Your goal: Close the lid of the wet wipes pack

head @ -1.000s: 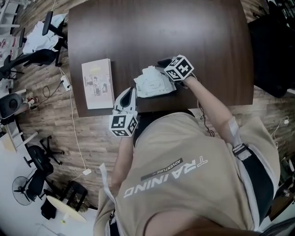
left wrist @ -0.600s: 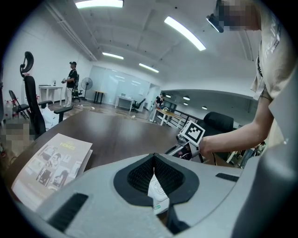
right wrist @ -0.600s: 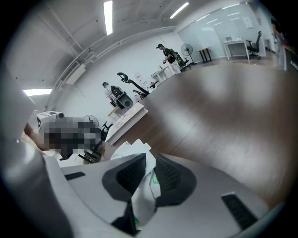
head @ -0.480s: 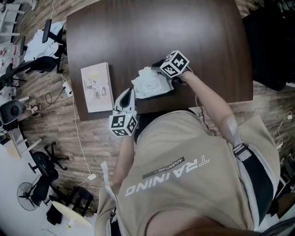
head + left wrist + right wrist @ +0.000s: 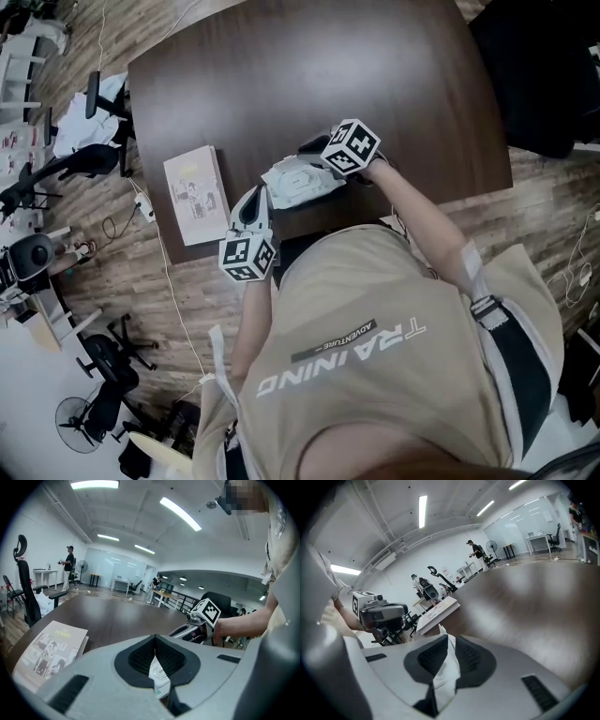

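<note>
Reading head view first: wet wipes pack lies on the dark table, close to the near edge, with a book well apart on its left. Left gripper meets the pack's near-left corner. Right gripper meets its far-right corner. Too small here to tell if the lid is up or down.

Left gripper view: left gripper has its jaws nearly together, pinching the pack. A printed white edge shows between the pads. Right gripper is just across the pack, book off to the left.

Right gripper view: right gripper has its jaws narrow, clamped on a white fold that stands up between the pads. It looks like the pack's film or flap, can't say which. Left gripper and book sit beyond.

My read on doing it well:
- left stays the anchor; don't loosen it
- pack is soft, so tugging the fold will crumple it rather than seat the lid
- lay the flap flat over the opening, then press from hinge to free edge
- push straight down, since a sideways shove risks sliding the pack off the near edge
</note>
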`<state>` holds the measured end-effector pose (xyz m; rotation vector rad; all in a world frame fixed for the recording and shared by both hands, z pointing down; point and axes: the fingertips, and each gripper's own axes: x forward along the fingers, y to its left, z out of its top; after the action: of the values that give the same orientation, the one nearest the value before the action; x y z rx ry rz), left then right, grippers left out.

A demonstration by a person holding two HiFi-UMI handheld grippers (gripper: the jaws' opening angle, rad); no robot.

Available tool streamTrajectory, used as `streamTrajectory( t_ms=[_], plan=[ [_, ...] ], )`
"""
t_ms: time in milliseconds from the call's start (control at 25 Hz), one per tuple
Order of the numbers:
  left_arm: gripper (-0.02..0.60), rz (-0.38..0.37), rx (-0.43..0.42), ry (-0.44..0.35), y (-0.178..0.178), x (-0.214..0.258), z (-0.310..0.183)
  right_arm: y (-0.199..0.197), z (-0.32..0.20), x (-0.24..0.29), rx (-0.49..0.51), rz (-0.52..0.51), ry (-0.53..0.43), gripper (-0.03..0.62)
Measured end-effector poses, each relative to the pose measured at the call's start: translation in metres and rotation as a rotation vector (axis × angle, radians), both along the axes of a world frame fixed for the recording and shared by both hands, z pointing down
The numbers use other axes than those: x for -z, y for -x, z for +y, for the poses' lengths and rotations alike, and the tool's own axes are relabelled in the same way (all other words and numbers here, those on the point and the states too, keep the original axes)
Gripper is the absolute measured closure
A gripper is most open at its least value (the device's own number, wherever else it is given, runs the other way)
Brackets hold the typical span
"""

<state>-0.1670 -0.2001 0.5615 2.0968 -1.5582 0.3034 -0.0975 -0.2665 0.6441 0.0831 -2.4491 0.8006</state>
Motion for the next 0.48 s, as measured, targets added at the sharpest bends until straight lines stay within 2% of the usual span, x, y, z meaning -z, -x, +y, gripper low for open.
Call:
streamTrajectory(
  t_ms=[280,480],
  plan=[
    [0.577,0.012,-0.009,-0.011,-0.004,0.001,-0.001,-0.010,0.031,0.012,0.077,-0.025,-0.080,0.542],
    [0.577,0.007,-0.010,-0.022,-0.002,0.003,0.006,-0.018,0.055,0.002,0.144,0.010,-0.108,0.536]
  ],
)
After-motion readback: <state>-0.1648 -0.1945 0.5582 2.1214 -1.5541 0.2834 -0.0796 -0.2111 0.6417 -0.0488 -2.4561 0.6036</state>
